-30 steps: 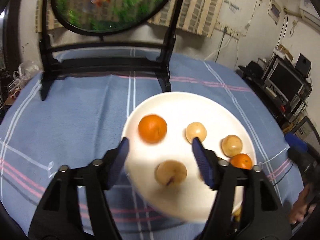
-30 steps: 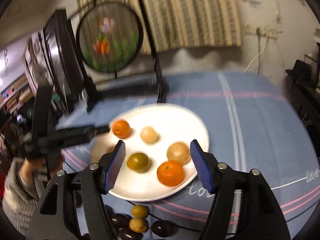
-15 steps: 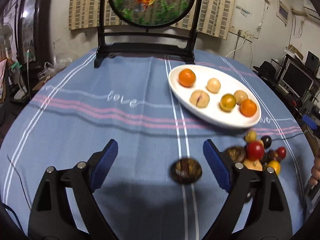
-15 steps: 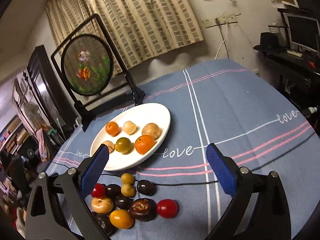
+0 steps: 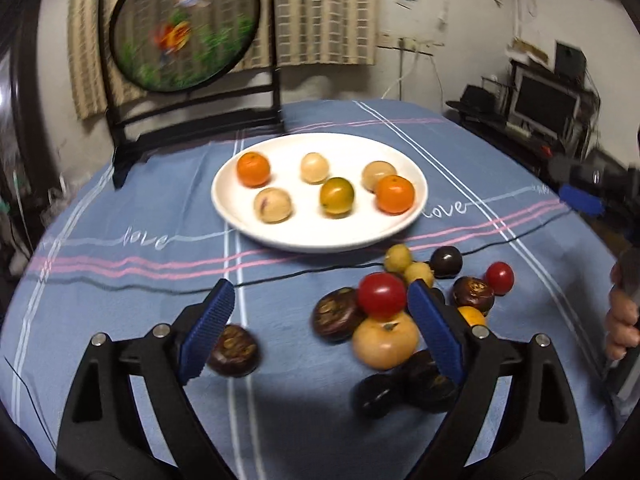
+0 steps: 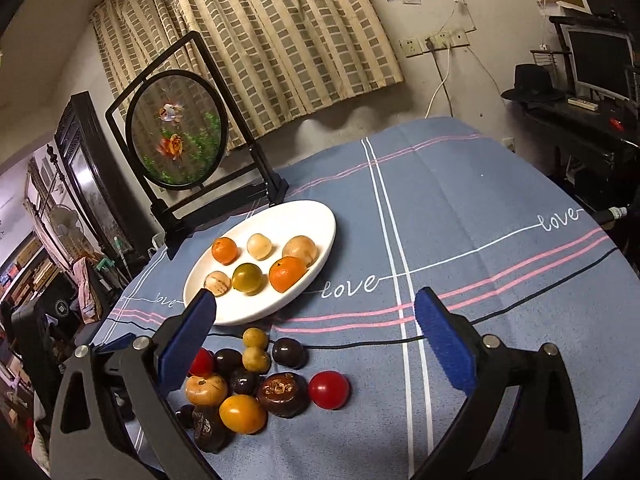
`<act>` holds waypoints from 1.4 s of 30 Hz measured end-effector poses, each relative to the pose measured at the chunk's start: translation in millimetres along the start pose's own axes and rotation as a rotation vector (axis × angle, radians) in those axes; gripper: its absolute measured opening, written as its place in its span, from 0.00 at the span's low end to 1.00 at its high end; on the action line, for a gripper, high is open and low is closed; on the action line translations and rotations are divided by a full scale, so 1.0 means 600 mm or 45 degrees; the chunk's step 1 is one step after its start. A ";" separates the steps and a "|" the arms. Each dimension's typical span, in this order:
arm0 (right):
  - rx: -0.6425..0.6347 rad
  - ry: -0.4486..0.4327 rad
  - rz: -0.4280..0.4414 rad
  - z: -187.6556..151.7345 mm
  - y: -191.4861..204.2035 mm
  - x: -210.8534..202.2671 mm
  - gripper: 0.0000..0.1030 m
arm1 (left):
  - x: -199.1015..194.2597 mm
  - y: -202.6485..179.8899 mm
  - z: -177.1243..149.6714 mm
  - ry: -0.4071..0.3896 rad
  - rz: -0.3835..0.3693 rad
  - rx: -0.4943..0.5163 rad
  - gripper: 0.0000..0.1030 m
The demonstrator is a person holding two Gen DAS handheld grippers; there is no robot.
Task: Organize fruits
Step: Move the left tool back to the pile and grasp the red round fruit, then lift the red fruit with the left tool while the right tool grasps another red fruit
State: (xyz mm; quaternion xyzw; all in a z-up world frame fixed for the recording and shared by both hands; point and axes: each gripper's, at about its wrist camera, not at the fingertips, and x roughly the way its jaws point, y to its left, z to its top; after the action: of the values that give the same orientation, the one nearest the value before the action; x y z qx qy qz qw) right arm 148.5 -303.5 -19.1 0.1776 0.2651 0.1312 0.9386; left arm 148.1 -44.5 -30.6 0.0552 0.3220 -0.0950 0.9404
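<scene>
A white plate on the blue cloth holds several fruits, among them two oranges and a green-yellow one. Nearer to me lies a loose pile with a red tomato, a dark brown fruit and a pale orange fruit. My left gripper hangs open above the pile's left side, gripping nothing; a lone dark fruit lies by its left finger. My right gripper is open and empty, held back from the plate, with the pile and a red tomato below its left finger.
A round painted screen on a black stand rises behind the plate. A thin black cable crosses the cloth between plate and pile. A person's hand shows at the right edge. A desk with a monitor stands beyond the table.
Both grippers have drawn back from over the plate and their jaws have widened. The left one then swung right, from the lone dark fruit to the pile. The right one has since kept still.
</scene>
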 end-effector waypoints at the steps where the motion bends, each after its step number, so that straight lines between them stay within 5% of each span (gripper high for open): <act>1: -0.001 -0.004 0.003 0.000 0.000 -0.001 0.97 | 0.003 -0.006 -0.001 -0.002 0.006 0.018 0.88; 10: -0.006 0.016 -0.005 0.001 0.003 0.000 0.97 | 0.037 -0.025 0.003 0.041 -0.036 0.069 0.81; 20: -0.018 0.034 -0.005 -0.001 0.005 0.005 0.97 | 0.064 -0.022 0.003 0.120 -0.171 0.033 0.45; 31: -0.028 0.041 -0.022 -0.002 0.005 0.007 0.97 | 0.072 -0.022 0.005 0.127 -0.194 0.026 0.40; 33: -0.031 0.045 -0.025 -0.002 0.005 0.009 0.97 | 0.070 -0.020 0.006 0.117 -0.205 0.025 0.32; 42: -0.068 0.130 -0.053 -0.014 0.005 0.032 0.97 | 0.031 0.012 -0.005 0.067 -0.212 -0.053 0.32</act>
State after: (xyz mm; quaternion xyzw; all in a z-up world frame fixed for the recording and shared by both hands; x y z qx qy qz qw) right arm 159.1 -291.9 -33.0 0.1402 0.3128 0.1277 0.9307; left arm 162.3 -39.6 -44.3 0.0111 0.3519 -0.1646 0.9214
